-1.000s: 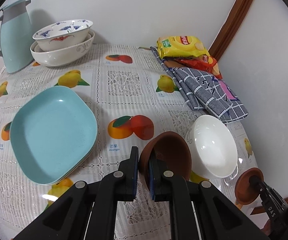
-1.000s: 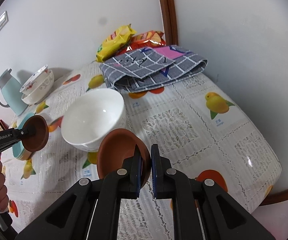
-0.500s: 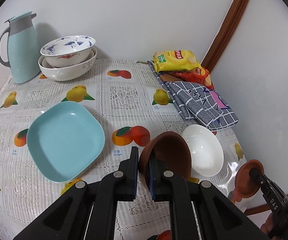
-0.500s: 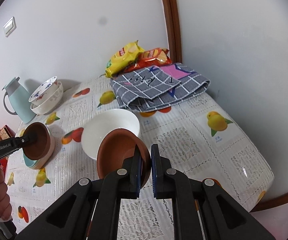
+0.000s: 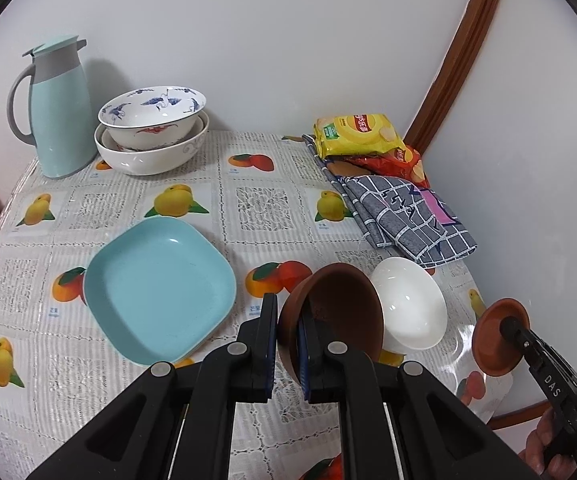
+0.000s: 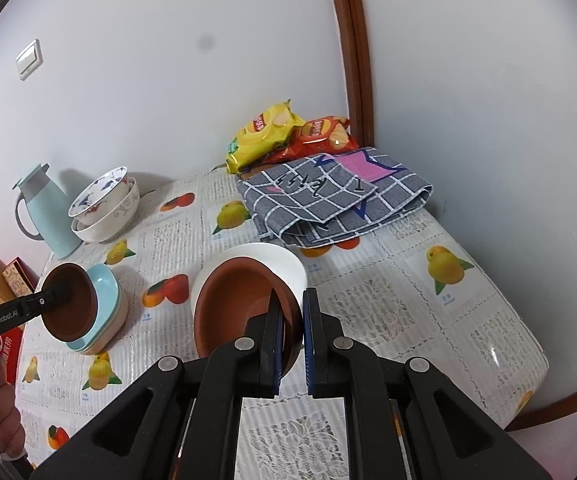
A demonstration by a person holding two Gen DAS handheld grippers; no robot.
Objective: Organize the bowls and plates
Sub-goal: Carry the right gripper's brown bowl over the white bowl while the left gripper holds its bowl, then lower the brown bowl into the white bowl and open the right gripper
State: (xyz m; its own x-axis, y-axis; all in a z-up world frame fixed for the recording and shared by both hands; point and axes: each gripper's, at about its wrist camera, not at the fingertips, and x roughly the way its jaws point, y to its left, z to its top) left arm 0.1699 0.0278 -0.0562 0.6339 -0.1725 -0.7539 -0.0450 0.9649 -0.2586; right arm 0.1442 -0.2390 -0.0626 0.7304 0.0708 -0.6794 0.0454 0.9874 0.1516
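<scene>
My left gripper (image 5: 288, 332) is shut on the rim of a brown bowl (image 5: 340, 312), which it holds tilted above the table. My right gripper (image 6: 290, 320) is shut on the rim of a second brown bowl (image 6: 240, 304), also held in the air. A white bowl (image 5: 412, 308) sits on the table between the two, partly hidden behind each brown bowl. To the left lies a stack of light blue square plates (image 5: 160, 288). In the right wrist view the left gripper (image 6: 62, 292) and its brown bowl (image 6: 70, 302) hang in front of those plates (image 6: 106, 304).
Two nested patterned bowls (image 5: 152, 128) and a light blue jug (image 5: 54, 108) stand at the back left by the wall. Crisp packets (image 5: 358, 136) and a folded grey checked cloth (image 5: 404, 212) lie at the back right. The table's edge (image 6: 528, 404) curves close on the right.
Both grippers have risen with their brown bowls, so the table looks farther away. The white bowl, plates and other things have stayed where they were.
</scene>
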